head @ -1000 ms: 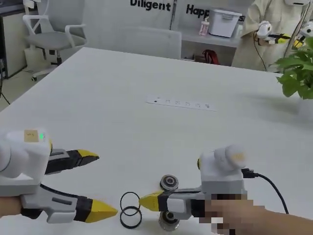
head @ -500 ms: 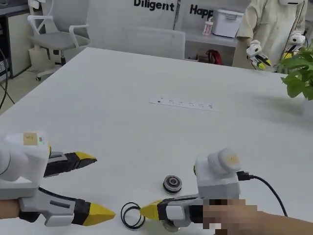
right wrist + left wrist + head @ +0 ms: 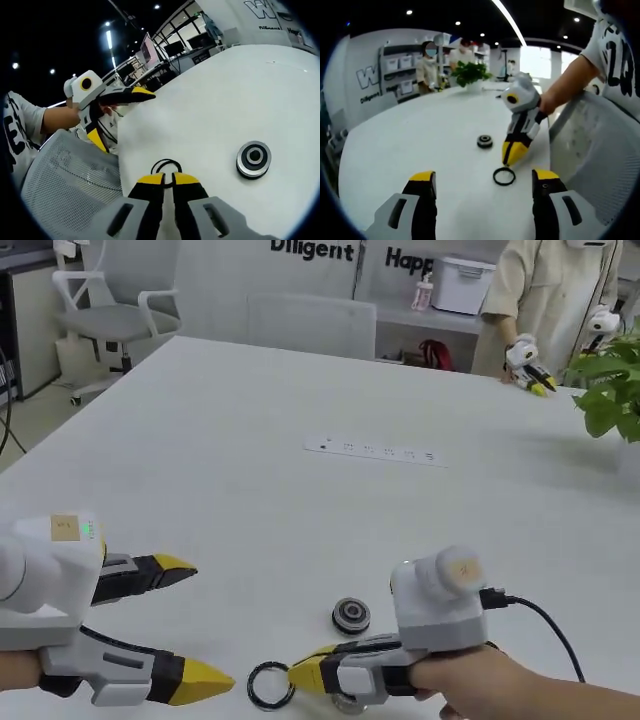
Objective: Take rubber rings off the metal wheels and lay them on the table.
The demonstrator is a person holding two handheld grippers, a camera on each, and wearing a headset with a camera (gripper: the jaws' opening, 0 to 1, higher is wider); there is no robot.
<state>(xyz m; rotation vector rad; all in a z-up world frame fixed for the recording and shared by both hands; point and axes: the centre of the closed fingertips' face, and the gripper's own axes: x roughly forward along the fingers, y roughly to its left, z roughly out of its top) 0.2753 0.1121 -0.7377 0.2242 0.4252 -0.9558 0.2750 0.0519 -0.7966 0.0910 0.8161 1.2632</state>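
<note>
Two thin black rubber rings (image 3: pixel 268 685) lie overlapped on the white table (image 3: pixel 300 510) near its front edge; they also show as rings (image 3: pixel 504 176) and rings (image 3: pixel 166 165). A metal wheel (image 3: pixel 351 615) lies flat just beyond them, also seen as the wheel (image 3: pixel 484 141) and the wheel (image 3: pixel 254 158). My right gripper (image 3: pixel 303 674) is shut with nothing in it, its yellow tips at the rings' right edge. A second wheel (image 3: pixel 345 703) peeks out under it. My left gripper (image 3: pixel 190 621) stands open to the left of the rings, its jaws wide apart.
A white power strip (image 3: pixel 376 451) lies mid-table. A green plant (image 3: pixel 610 390) stands at the table's right edge. A person (image 3: pixel 545 300) with grippers stands behind the far side, beside a grey chair (image 3: pixel 310 328). An office chair (image 3: pixel 105 315) is at the far left.
The right gripper's tips have dropped towards the table's front edge. The two rings, side by side before, now overlap. The left gripper has stayed put and open.
</note>
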